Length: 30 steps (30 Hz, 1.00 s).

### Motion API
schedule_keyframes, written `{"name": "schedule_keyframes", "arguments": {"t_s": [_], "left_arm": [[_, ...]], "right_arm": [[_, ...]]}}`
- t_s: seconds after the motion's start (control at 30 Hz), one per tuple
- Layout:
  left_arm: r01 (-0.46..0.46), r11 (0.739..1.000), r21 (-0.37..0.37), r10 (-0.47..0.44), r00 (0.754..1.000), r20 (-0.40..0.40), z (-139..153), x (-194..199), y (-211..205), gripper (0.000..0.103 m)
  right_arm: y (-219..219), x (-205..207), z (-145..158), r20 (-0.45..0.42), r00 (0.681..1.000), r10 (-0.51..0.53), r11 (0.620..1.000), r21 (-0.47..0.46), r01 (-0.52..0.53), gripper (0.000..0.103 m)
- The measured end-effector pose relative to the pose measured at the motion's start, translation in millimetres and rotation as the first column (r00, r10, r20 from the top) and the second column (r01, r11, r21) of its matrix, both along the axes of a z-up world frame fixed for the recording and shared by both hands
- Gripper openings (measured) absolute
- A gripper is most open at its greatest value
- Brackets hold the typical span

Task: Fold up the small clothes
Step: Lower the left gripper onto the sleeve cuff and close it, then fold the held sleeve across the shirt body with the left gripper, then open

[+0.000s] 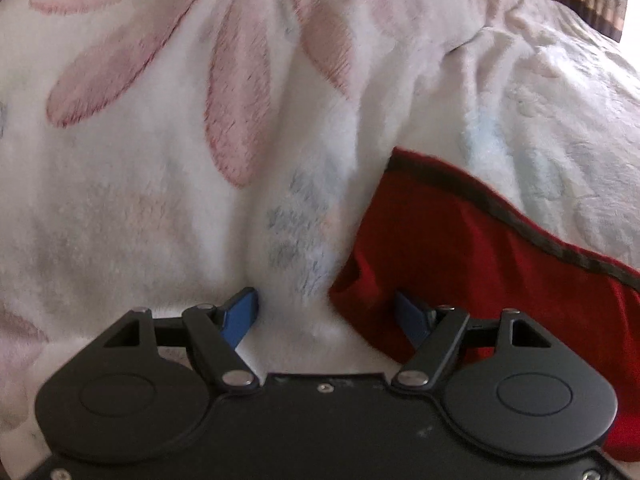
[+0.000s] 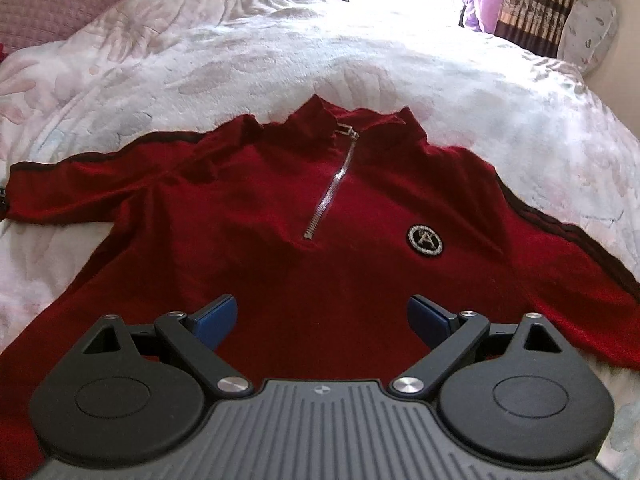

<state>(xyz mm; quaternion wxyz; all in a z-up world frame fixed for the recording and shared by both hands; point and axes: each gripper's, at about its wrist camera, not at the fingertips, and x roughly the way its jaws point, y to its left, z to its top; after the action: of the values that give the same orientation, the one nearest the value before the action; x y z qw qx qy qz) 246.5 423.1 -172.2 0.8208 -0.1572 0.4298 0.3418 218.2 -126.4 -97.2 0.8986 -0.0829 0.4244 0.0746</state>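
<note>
A red zip-neck shirt point(image 2: 280, 216) with dark sleeve stripes and a round badge lies flat, front up, on a white floral blanket point(image 2: 360, 60). My right gripper point(image 2: 322, 320) is open and empty, just above the shirt's lower front. In the left wrist view the end of one red sleeve point(image 1: 460, 248) lies at the right. My left gripper point(image 1: 328, 316) is open, low over the blanket, its right finger at the sleeve's edge and partly hidden by it.
The blanket point(image 1: 160, 160) is rumpled with raised folds. A pink pillow point(image 2: 68, 0) sits at the back left, a white cushion point(image 2: 588, 28) at the back right. Striped curtains point(image 2: 536, 0) and a bright window stand behind the bed.
</note>
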Motion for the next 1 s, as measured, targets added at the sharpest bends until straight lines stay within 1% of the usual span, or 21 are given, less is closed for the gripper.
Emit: {"name": "schedule_keyframes", "arguments": {"t_s": [0.03,0.07,0.1,0.13,0.2,0.27,0.37,0.5,0.6,0.7,0.8,0.83,0.87,1.0], "left_arm": [[0.010,1.000,0.014,-0.010,1.000,-0.001,2,1,-3,0.068],[0.026,0.999,0.028,-0.026,1.000,-0.002,3,2,-4,0.063],[0.033,0.999,0.038,-0.033,0.999,-0.003,4,3,-5,0.035],[0.038,0.998,0.041,-0.038,0.999,-0.011,6,3,-11,0.017],[0.046,0.998,0.043,-0.046,0.999,-0.004,12,3,-15,0.009],[0.061,0.997,0.052,-0.061,0.998,0.005,19,2,-19,0.008],[0.067,0.997,0.039,-0.068,0.997,0.027,25,-3,-16,0.008],[0.094,0.994,0.064,-0.097,0.994,0.043,43,-9,-23,0.008],[0.116,0.991,0.062,-0.119,0.992,0.039,54,-12,-28,0.007],[0.134,0.987,0.092,-0.138,0.990,0.038,66,-17,-35,0.008],[0.150,0.983,0.104,-0.155,0.987,0.048,76,-18,-42,0.008],[0.159,0.981,0.110,-0.165,0.986,0.041,77,-17,-44,0.008],[0.162,0.980,0.117,-0.168,0.985,0.039,78,-16,-45,0.003],[0.179,0.976,0.121,-0.185,0.982,0.045,85,-16,-52,0.002]], "right_arm": [[-1,2,-1,-0.003,1.000,-0.003,1.000,0.000,0.003,0.103],[-3,3,-2,-0.005,1.000,-0.008,1.000,0.001,0.008,0.103],[-5,2,-2,-0.007,1.000,-0.014,1.000,0.001,0.014,0.103],[-6,2,-3,-0.009,1.000,-0.017,1.000,0.002,0.017,0.103],[-8,2,-2,-0.011,1.000,-0.017,1.000,0.003,0.017,0.103],[-9,1,2,-0.001,1.000,-0.015,1.000,0.000,0.015,0.103],[-11,-1,9,0.019,1.000,-0.013,1.000,0.007,0.013,0.103],[-16,-2,14,0.026,0.999,-0.021,1.000,0.010,0.021,0.103],[-21,-4,18,0.037,0.999,-0.035,0.999,0.010,0.035,0.103],[-28,-3,20,0.040,0.998,-0.057,0.998,0.025,0.056,0.103],[-32,-4,22,0.042,0.997,-0.062,0.997,0.039,0.061,0.103],[-33,-4,22,0.045,0.997,-0.063,0.997,0.039,0.062,0.103],[-33,-5,22,0.046,0.997,-0.063,0.997,0.040,0.061,0.103],[-33,-5,19,0.038,0.998,-0.058,0.998,0.038,0.057,0.103]]}}
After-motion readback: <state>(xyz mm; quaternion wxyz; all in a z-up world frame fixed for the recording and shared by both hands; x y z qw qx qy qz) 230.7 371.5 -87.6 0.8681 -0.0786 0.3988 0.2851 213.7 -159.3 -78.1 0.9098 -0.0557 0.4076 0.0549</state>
